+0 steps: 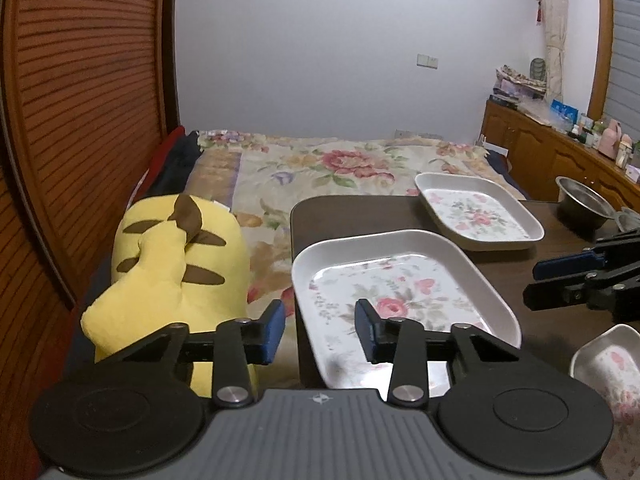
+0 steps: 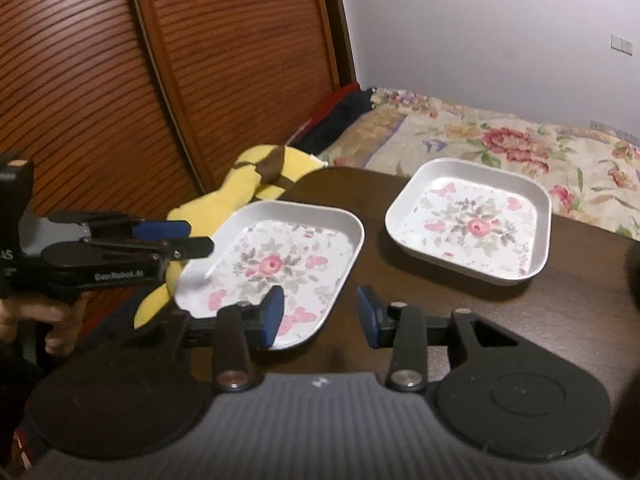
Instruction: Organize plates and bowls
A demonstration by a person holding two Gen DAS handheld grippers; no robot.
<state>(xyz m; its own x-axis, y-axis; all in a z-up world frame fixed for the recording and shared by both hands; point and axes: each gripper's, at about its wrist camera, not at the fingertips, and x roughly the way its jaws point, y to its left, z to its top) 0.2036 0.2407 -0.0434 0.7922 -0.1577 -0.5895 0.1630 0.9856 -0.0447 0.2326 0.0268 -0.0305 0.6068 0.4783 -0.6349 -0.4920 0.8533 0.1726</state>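
A dark brown bench (image 1: 500,276) stands against a bed with a floral cover (image 1: 320,168); on the bench lie two white rectangular plates with rose prints, laid flat and apart, not yet stacked. The near plate (image 1: 400,292) sits at the bench's left corner, its edge just at the rim, probably within easy reach for a first pick; the far plate (image 1: 480,212) lies further back, towards the bed. The left tongs (image 1: 320,330) hover low over the near plate's left edge, spread wide and empty, one blue pad outside the rim and one above the plate, as if lining up to pinch that edge. The right tongs (image 2: 320,314) are also wide and empty, poised beside the near plate's right side. A steel bowl (image 1: 584,200) stands at the bench's far right; a small floral dish (image 1: 608,360) sits at the near right. A yellow plush toy (image 1: 176,272) lies on the bed beside the bench.
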